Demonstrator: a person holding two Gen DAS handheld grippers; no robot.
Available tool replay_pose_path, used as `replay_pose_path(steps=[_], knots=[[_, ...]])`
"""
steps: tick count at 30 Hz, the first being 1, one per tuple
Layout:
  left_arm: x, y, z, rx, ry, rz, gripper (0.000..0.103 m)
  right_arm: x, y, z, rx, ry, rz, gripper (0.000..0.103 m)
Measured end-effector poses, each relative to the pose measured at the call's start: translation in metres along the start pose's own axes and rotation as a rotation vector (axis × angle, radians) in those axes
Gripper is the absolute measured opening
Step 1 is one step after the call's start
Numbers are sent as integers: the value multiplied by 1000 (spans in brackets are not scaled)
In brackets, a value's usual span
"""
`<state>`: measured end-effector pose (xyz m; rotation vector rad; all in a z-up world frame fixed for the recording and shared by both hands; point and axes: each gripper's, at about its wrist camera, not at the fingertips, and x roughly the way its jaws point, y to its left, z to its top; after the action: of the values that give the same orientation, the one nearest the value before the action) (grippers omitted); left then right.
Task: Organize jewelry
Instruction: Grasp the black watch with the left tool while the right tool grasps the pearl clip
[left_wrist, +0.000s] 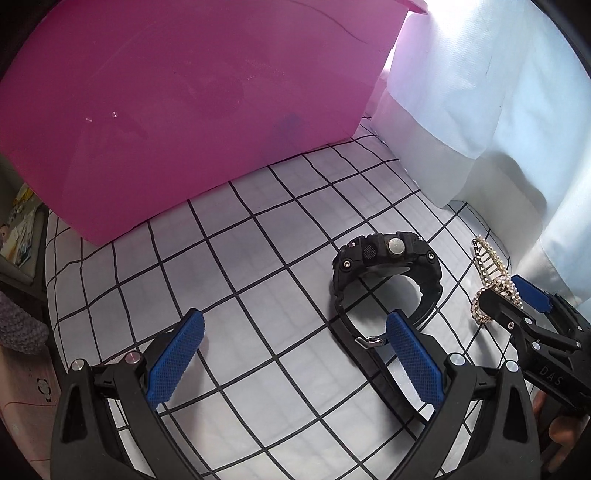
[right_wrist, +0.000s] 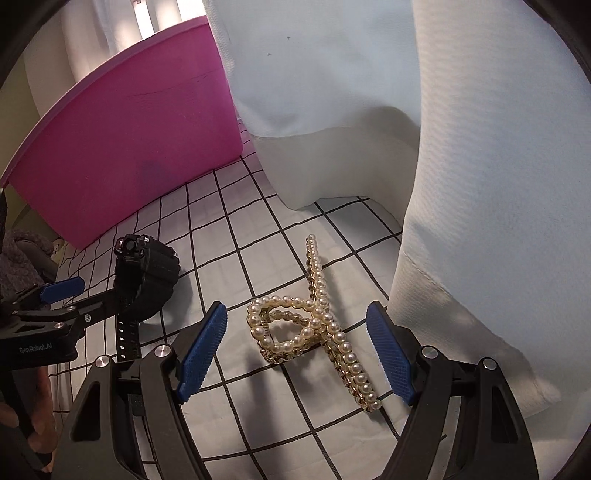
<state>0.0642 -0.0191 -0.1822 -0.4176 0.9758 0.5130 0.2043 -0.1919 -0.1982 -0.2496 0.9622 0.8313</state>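
I had both grippers angled steeply down over the surface, a white cloth ruled with a black grid. My left gripper stood with its jaws wide apart and nothing pressed between them; its right pad overlapped the strap of the chunky black rubber watch, though I could not tell whether it touched. My right gripper also had its jaws spread wide, straddling the pearl hair clip without gripping it. The clip lay flat, a gold frame studded with round cream beads, looped at one end. A smooth pink tub stood behind, and ribbed pale-blue fabric hung just beside the clip.
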Motion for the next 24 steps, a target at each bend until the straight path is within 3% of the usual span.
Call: replay_pose_path(steps=[15, 24], knots=[[27, -4, 11, -47, 31, -59, 97, 23, 1, 11, -6, 22, 6, 74], [39, -14, 18, 7, 3, 32, 97, 34, 13, 11, -41, 7, -51, 74]])
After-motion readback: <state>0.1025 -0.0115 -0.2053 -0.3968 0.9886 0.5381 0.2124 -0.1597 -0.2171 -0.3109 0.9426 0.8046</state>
